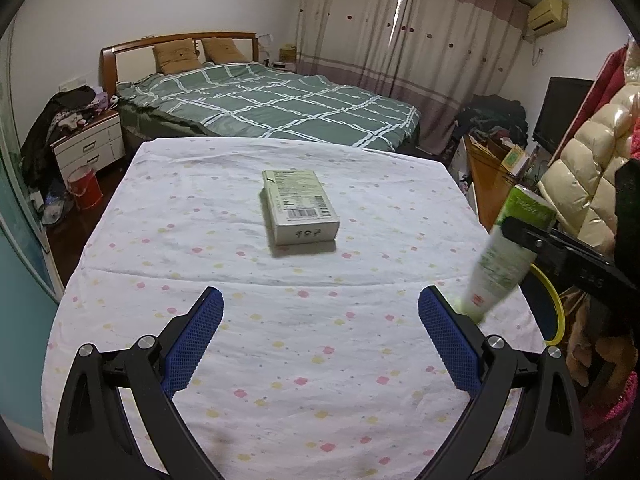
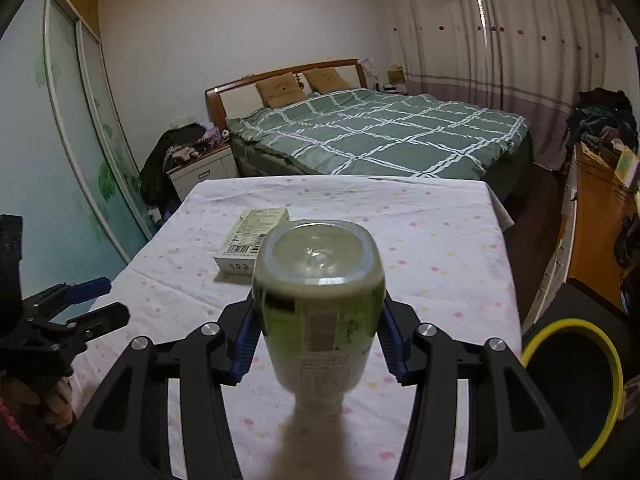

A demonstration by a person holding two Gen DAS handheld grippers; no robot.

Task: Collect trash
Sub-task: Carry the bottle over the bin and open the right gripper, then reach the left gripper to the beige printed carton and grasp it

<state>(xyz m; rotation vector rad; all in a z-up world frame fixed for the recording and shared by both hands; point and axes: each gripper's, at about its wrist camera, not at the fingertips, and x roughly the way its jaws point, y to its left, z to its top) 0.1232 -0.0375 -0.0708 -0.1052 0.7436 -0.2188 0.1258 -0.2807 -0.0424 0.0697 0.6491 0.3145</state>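
Note:
A pale green carton box (image 1: 300, 208) lies flat in the middle of the table with a flowered white cloth (image 1: 280, 320); it also shows in the right wrist view (image 2: 252, 242). My left gripper (image 1: 320, 316) is open and empty, hovering over the near part of the table, short of the box. My right gripper (image 2: 318, 328) is shut on a green plastic bottle (image 2: 320, 300), held tilted above the table's right edge. In the left wrist view the bottle (image 1: 504, 256) hangs neck down at the right.
A black bin with a yellow rim (image 2: 576, 384) stands on the floor right of the table, also in the left wrist view (image 1: 554, 304). A bed (image 1: 272, 104) lies beyond the table. A wooden cabinet (image 2: 596, 240) stands at the right.

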